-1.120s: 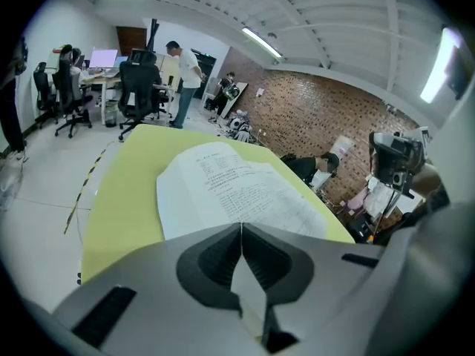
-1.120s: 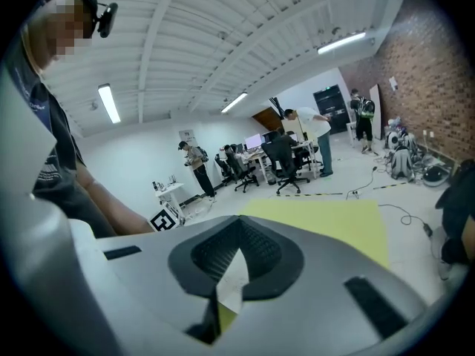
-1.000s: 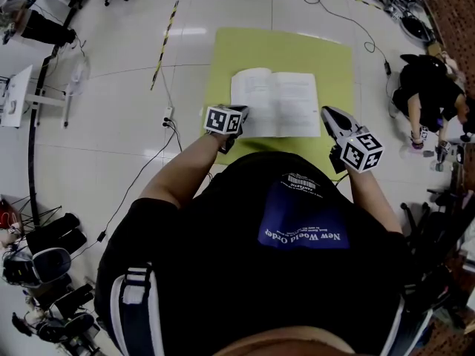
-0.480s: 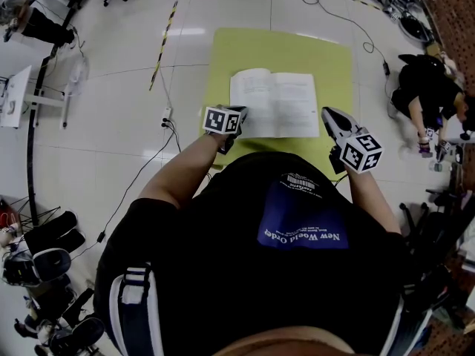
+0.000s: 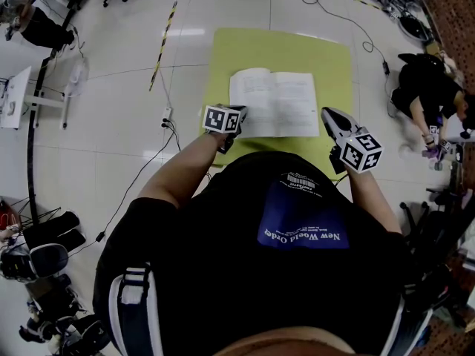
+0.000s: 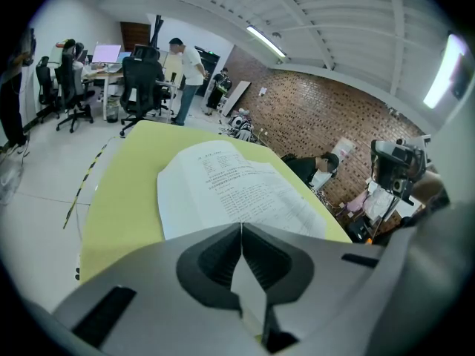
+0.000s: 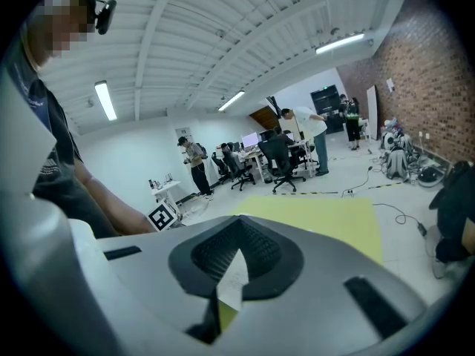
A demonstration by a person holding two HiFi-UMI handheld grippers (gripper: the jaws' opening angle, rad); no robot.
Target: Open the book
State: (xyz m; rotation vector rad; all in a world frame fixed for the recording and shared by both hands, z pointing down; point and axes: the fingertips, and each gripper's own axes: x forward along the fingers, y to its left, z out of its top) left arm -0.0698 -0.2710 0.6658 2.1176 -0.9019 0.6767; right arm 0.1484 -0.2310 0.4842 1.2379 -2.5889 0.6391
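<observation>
On the yellow mat, the book lies open, seemingly flat.

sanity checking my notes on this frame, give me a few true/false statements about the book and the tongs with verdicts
1. The book lies open. True.
2. It lies on a red surface. False: the surface is yellow.
3. The left tongs are shut. True.
4. The right tongs hold a pen. False: they are shut with nothing in them.
</observation>
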